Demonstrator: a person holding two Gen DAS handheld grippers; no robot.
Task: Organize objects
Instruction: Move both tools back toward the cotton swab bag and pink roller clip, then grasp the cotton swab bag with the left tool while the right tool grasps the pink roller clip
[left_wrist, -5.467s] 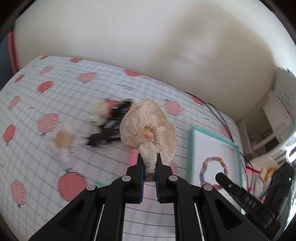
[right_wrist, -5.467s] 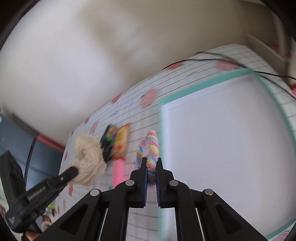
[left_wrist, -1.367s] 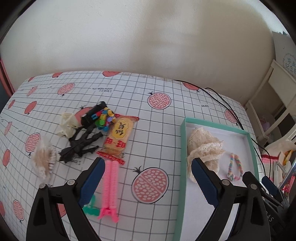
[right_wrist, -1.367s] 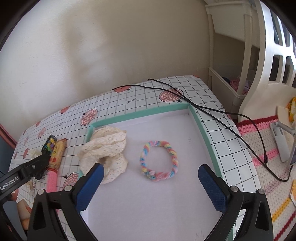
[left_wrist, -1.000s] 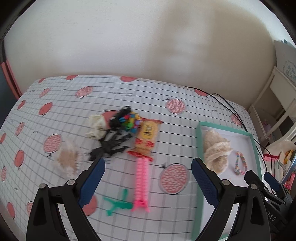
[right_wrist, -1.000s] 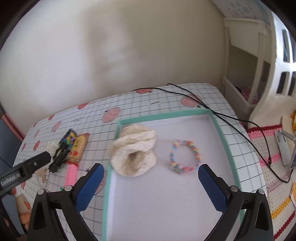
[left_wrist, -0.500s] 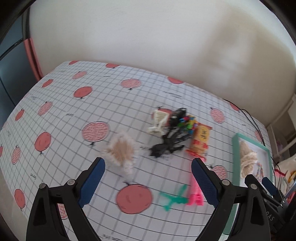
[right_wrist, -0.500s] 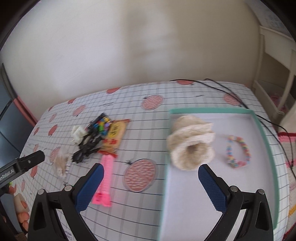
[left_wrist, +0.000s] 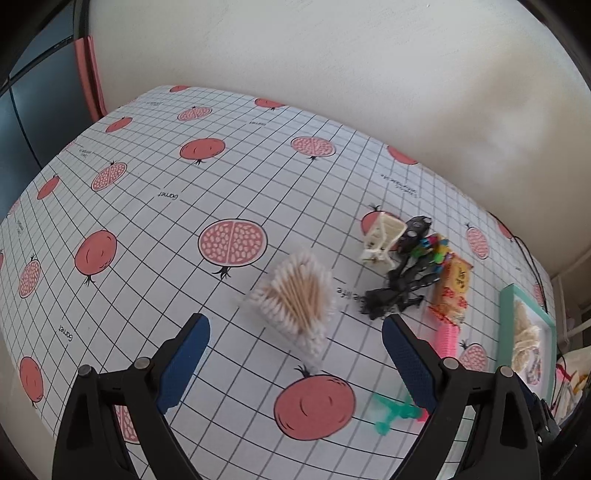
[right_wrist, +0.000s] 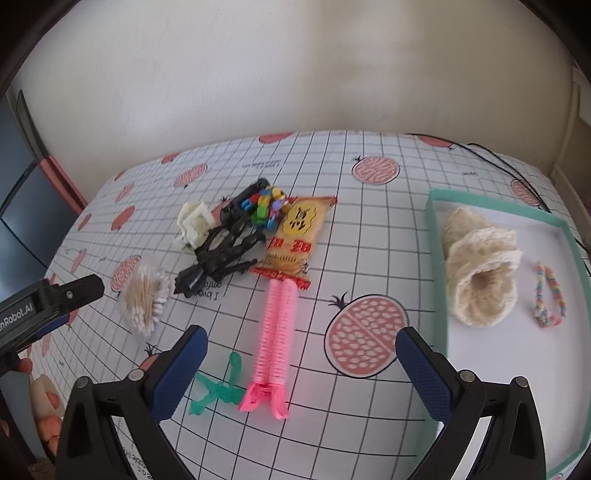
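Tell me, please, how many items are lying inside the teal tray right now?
2: a cream lace scrunchie in the teal tray, near its left wall, and a pastel braided bracelet to its right. The tray's near part is partly out of view.

My left gripper (left_wrist: 295, 354) and right gripper (right_wrist: 301, 363) are black plastic, with blue textured pads (right_wrist: 424, 373) and silver screws.

Cotton-swab packet (left_wrist: 295, 295) flat on tablecloth, black clips (right_wrist: 218, 254), cream claw clip (right_wrist: 194, 223), snack packet (right_wrist: 297, 236) clustered, pink comb clip (right_wrist: 275, 332) beside, lace scrunchie (right_wrist: 478, 273) and rainbow bracelet (right_wrist: 548, 295) in teal tray (right_wrist: 436, 258).
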